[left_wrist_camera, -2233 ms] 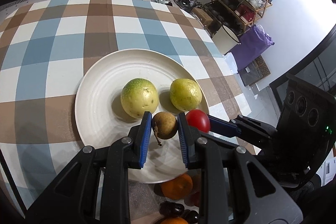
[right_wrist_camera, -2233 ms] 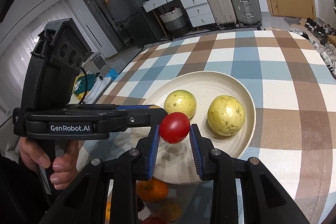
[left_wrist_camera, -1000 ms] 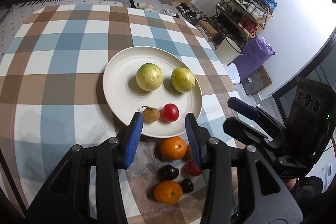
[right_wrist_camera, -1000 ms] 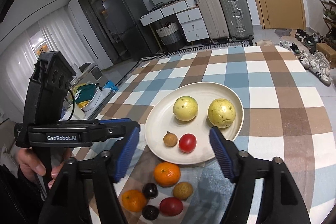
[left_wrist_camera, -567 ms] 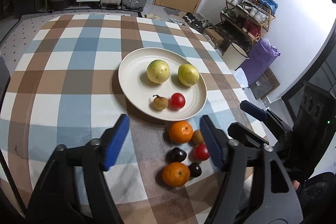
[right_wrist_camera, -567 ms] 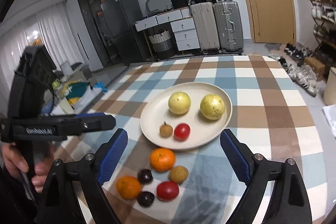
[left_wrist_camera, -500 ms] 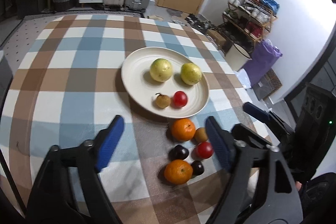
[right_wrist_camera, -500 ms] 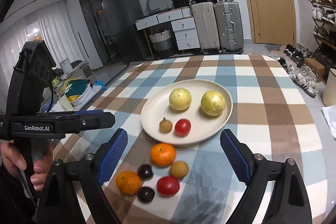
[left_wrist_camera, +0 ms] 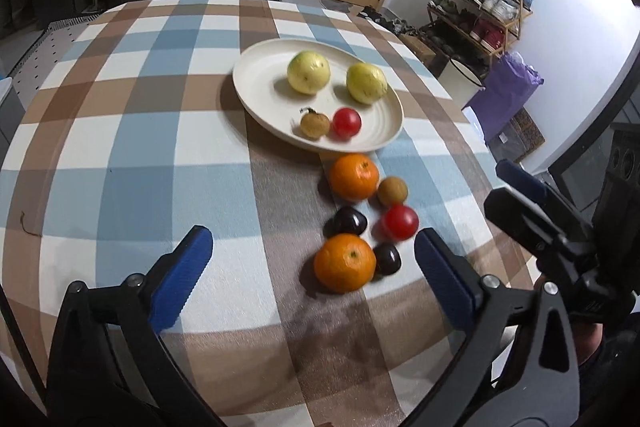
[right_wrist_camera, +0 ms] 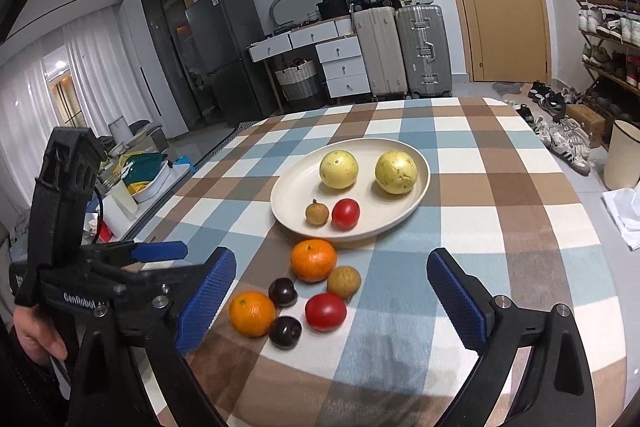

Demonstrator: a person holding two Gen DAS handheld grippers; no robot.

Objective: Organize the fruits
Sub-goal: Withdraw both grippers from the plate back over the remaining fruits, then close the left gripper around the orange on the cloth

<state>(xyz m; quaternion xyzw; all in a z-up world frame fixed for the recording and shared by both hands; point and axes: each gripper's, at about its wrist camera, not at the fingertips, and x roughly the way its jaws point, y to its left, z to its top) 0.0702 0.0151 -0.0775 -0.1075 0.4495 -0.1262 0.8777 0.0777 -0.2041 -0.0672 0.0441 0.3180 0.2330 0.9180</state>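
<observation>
Above the checked tablecloth (left_wrist_camera: 120, 187), left claw (left_wrist_camera: 312, 267) and right claw (right_wrist_camera: 330, 295) are opening wide, both empty.

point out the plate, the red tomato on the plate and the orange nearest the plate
plate (right_wrist_camera: 298, 187), right wrist view, bare left part of its surface
red tomato on the plate (right_wrist_camera: 345, 213), right wrist view, middle of its skin
orange nearest the plate (left_wrist_camera: 354, 176), left wrist view, its centre

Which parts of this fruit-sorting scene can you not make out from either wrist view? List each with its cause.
- Nearest table edge, both views: hidden behind gripper bodies.
- Right gripper, left view: only one blue pad shows; the frame edge cuts off the rest.
- Person: only a hand, cropped at the right view's edge.
- Near orange, left view: motion-blurred skin.
- Shoe rack: contents too small.
</observation>
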